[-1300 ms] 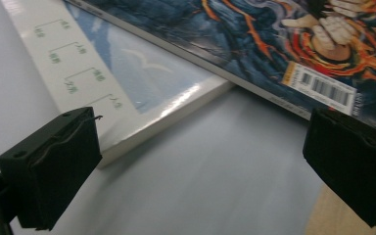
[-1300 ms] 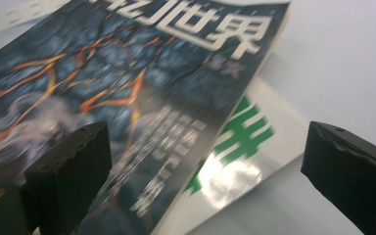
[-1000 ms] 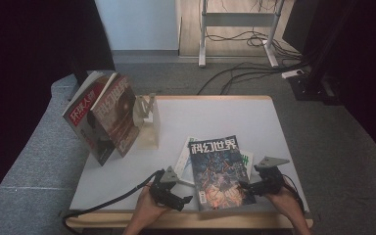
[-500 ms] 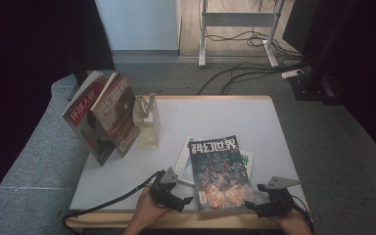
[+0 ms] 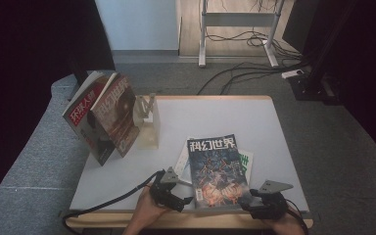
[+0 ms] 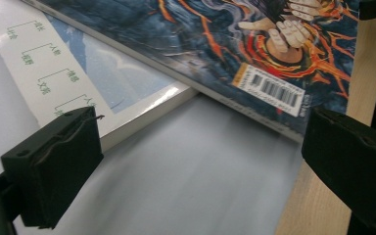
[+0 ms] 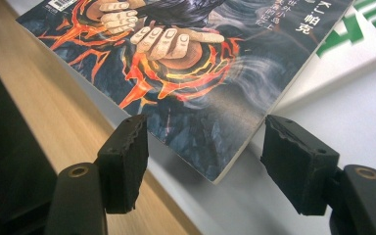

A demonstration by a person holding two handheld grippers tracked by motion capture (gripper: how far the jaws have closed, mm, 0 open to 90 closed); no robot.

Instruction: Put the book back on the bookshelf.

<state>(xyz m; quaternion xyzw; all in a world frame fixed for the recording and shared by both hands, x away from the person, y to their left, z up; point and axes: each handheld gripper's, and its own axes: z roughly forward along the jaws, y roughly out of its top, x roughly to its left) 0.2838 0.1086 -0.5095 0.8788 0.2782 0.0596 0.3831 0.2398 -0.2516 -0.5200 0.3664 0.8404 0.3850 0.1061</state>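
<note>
The dark science-fiction magazine (image 5: pixel 216 169) lies flat on the white desk (image 5: pixel 215 115), near its front edge and slightly right of centre, cover up. It rests on top of a white magazine with green print (image 5: pixel 245 160), whose edges project beyond it on the left and on the right.

The left gripper (image 5: pixel 183 200) sits low over the desk just beside the near left corner of the dark magazine. Its jaws stand wide apart and grasp nothing. In the left gripper view, one jaw is close to the projecting edge of the white magazine (image 6: pixel 78 83), the other lies past the barcode corner of the dark magazine (image 6: pixel 274 54), over the wooden front rim of the desk (image 6: pixel 323 196); bare desk surface shows between them.

The right gripper (image 5: pixel 247 201) sits at the near right corner of the dark magazine. Its jaws are also spread wide and hold nothing. In the right gripper view, the corner of the dark magazine (image 7: pixel 191 88) points into the gap between the jaws, without contact that can be confirmed.

At the far left of the desk, two magazines (image 5: pixel 103 115) lean upright against a clear stand (image 5: pixel 149 122), well apart from both grippers.
</note>
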